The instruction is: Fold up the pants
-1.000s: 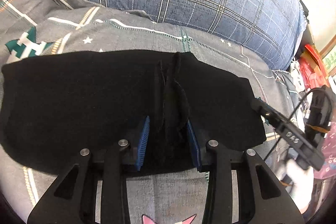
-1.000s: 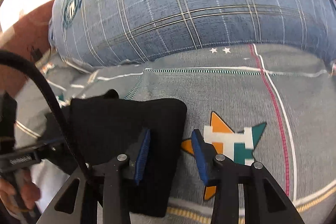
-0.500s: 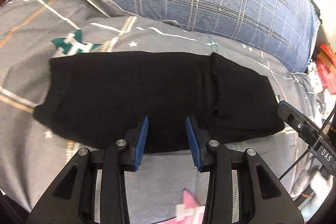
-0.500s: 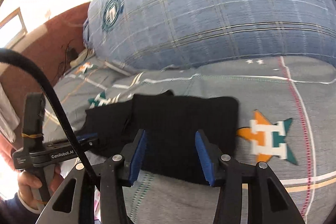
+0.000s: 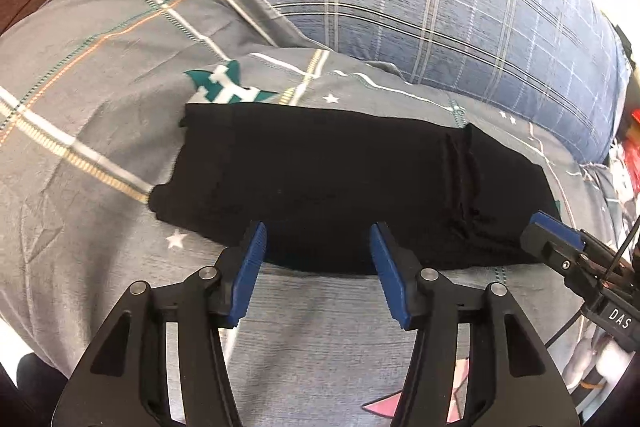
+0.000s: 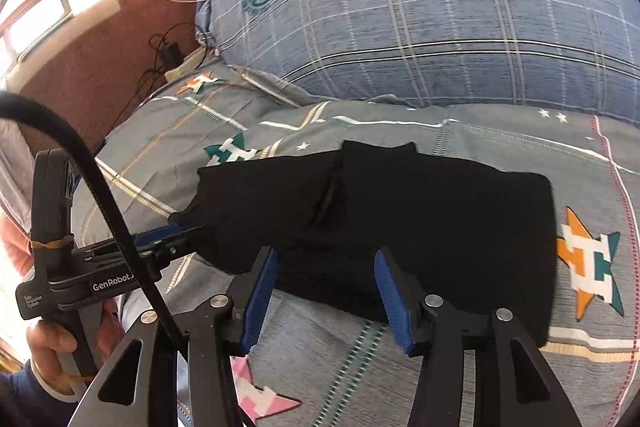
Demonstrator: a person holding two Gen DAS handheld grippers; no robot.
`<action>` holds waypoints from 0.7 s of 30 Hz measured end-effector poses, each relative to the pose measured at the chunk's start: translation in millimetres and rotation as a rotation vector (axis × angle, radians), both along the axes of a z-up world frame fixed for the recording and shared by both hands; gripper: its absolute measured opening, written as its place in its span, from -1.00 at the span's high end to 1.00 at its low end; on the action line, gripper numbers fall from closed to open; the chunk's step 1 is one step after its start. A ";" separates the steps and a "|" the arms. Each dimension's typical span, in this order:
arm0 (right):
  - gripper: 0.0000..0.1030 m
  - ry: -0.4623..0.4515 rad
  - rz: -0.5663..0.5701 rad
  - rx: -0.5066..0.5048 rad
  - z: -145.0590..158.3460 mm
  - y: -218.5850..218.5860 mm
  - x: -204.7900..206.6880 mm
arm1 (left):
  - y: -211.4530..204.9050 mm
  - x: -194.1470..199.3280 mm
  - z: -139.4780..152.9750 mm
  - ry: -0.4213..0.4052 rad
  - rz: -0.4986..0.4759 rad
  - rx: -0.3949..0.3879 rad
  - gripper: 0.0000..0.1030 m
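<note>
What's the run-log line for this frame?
task: fold pants | pants: folded strip on bedsheet | left gripper: open | right gripper: open | holding: nothing

- "DAS" in white letters stands on the black body of the right gripper (image 5: 538, 231), at the right edge of the left wrist view.
- "GenRobot.A" in white stands on the side of the left gripper (image 6: 176, 233) in the right wrist view; a cable crosses the end of the word.
- A small white label, "Data Acquisition System" as far as it can be read, sits at that gripper's rear end.
- The round crest on the blue plaid pillow (image 6: 400, 7) carries ring lettering too small to read.
</note>
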State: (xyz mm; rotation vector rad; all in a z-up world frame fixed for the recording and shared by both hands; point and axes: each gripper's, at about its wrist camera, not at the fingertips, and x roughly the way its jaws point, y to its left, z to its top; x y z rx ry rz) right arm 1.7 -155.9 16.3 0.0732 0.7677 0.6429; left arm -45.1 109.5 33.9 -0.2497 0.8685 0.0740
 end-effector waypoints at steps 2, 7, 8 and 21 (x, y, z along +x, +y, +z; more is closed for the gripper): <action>0.05 0.002 0.012 -0.002 0.6 6.1 1.0 | 5.1 -1.6 0.3 -0.004 0.017 0.005 -0.05; 0.05 0.004 0.028 -0.012 -0.1 18.0 4.2 | 13.6 -4.1 -1.1 -0.002 0.040 0.019 -0.05; 0.04 0.005 0.031 -0.011 0.1 19.8 4.8 | 15.7 -4.6 -2.0 -0.001 0.044 0.020 -0.05; 0.03 0.009 0.081 -0.030 -3.2 48.3 12.9 | 35.6 -9.1 -8.5 0.006 0.088 0.005 -0.05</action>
